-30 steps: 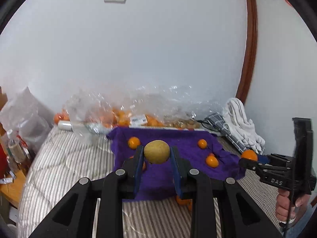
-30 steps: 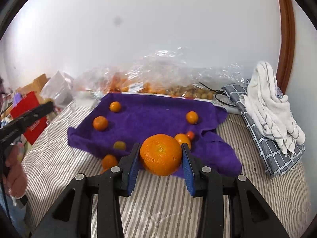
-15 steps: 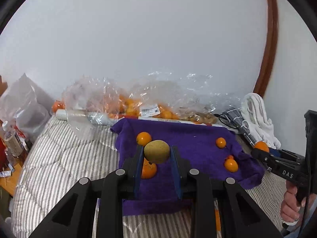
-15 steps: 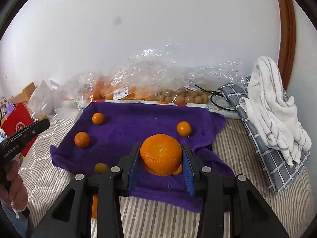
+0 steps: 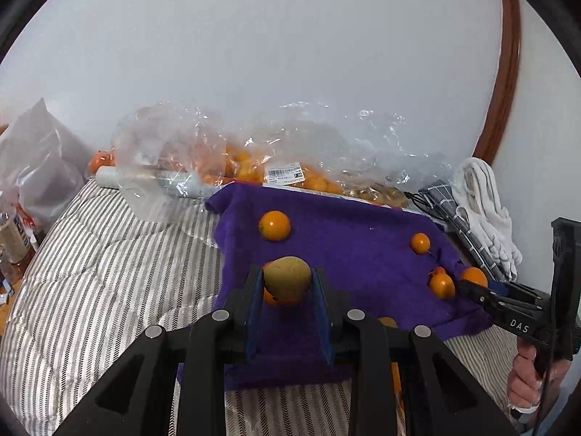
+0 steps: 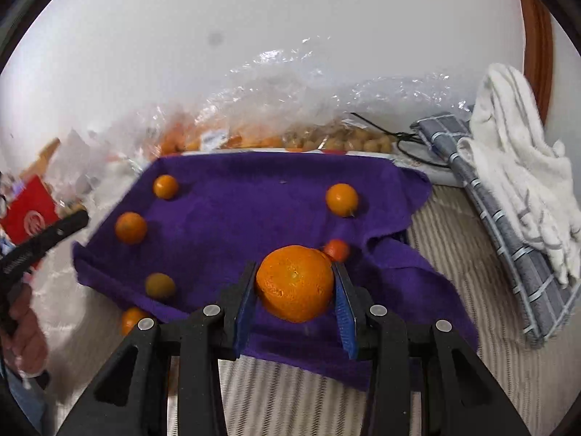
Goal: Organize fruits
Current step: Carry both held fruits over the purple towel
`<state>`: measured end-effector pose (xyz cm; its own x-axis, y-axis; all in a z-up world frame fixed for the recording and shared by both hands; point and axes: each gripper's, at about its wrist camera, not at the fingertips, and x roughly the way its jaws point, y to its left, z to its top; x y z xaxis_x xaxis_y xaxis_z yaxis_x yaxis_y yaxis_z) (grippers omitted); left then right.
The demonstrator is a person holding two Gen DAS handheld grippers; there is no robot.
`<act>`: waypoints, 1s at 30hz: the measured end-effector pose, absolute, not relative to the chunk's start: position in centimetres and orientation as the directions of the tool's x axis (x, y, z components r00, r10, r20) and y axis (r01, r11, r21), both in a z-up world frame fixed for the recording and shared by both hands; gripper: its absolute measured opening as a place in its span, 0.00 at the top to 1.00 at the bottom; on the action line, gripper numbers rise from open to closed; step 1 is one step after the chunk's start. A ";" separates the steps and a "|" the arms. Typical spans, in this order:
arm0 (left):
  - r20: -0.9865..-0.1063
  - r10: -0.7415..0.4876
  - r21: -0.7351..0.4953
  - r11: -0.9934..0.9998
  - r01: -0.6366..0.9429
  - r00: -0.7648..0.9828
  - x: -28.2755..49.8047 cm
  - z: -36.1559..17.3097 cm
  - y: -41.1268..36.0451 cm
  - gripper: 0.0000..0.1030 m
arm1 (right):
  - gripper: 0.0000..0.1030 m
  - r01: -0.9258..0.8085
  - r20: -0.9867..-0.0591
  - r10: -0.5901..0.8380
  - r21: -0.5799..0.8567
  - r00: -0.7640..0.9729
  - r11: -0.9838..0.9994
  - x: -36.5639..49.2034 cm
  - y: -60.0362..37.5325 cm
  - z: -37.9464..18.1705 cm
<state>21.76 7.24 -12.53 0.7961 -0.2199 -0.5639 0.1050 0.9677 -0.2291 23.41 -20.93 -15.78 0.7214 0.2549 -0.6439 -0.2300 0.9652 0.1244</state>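
1. The big orange (image 6: 295, 283) sits clamped between the blue pads of the right gripper (image 6: 296, 289) — jaws spread only to the fruit's width, above the near right part of the purple cloth (image 6: 254, 196).
2. The left gripper (image 5: 287, 287) is closed on a yellow-green fruit (image 5: 287, 278), pinched at both sides, over the cloth's near left part; an orange fruit lies just behind and below it.
3. Small oranges lie scattered on the cloth: two at far left (image 6: 165, 186) (image 6: 130, 227), one at far right (image 6: 341, 200), a duller one near left (image 6: 160, 285).
4. A tiny red fruit (image 6: 337, 250) shows just right of the big orange — whether it touches it, I cannot tell.
5. Beyond the cloth, clear bags (image 5: 254, 152) of fruit line the wall; white towels (image 6: 519, 167) lie at right on the striped bedding (image 5: 90, 254).
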 end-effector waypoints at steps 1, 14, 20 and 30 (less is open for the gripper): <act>-0.574 -0.224 -0.229 0.967 0.108 0.788 21.9 -12.7 7.1 0.75 | 0.61 -0.229 -0.647 0.248 0.115 0.721 0.967 23.4 -20.8 -15.9; -0.623 -0.185 -0.168 0.981 0.100 0.760 22.3 -13.4 6.1 0.75 | 0.61 -0.204 -0.687 0.207 0.087 0.696 0.975 24.4 -20.6 -17.2; -0.645 -0.220 -0.213 0.971 0.105 0.731 22.7 -14.0 6.2 0.75 | 0.61 -0.200 -0.690 0.194 0.073 0.697 0.977 24.5 -20.4 -17.7; -0.660 -0.226 -0.233 0.968 0.091 0.717 23.1 -14.7 6.1 0.75 | 0.60 -0.186 -0.692 0.199 0.094 0.694 0.978 24.8 -20.9 -18.0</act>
